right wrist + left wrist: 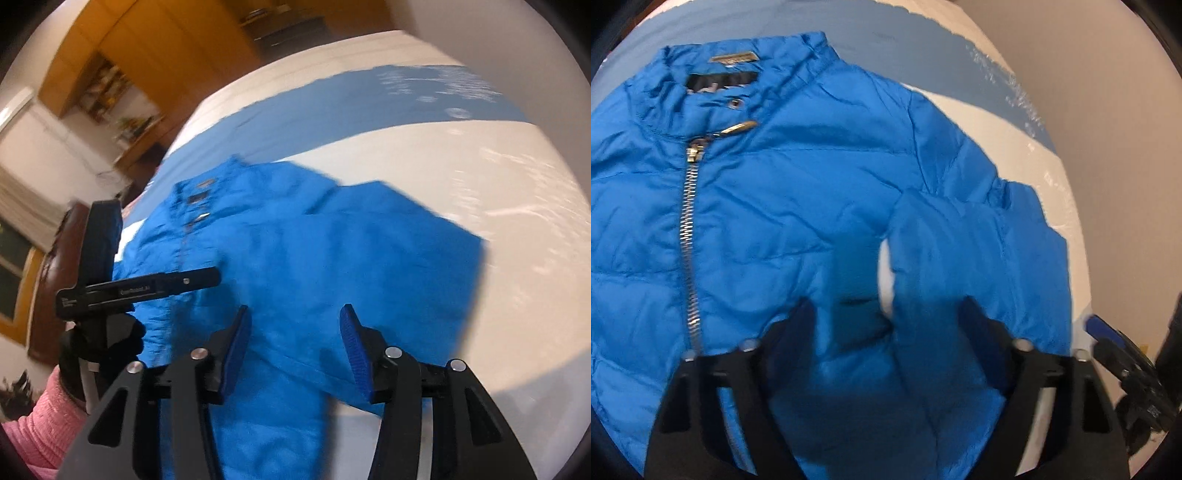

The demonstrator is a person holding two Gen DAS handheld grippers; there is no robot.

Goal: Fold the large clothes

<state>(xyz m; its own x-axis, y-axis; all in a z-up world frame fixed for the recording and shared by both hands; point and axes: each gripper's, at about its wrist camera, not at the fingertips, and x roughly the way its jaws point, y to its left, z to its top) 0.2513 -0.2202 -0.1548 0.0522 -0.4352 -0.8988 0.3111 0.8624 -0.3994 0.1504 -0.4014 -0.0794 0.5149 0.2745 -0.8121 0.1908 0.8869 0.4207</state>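
A bright blue puffer jacket [768, 206] lies face up on a flat surface, collar toward the top, with its gold zipper [689, 229] closed down the front. One sleeve [960, 251] is bent down beside the body. My left gripper [886, 310] hangs open over the gap between the jacket's side and that sleeve, its dark fingers clear of the fabric. In the right wrist view the jacket [314, 251] is blurred. My right gripper [295, 328] stands open above its lower part, with nothing between the blue pads [351, 339].
The surface is white [498, 184] with a wide blue band [332, 110] beyond the collar. A black-gloved hand [103, 343] with a pink sleeve holds the left tool at the jacket's left. Wooden cabinets and shelves [110, 85] stand behind.
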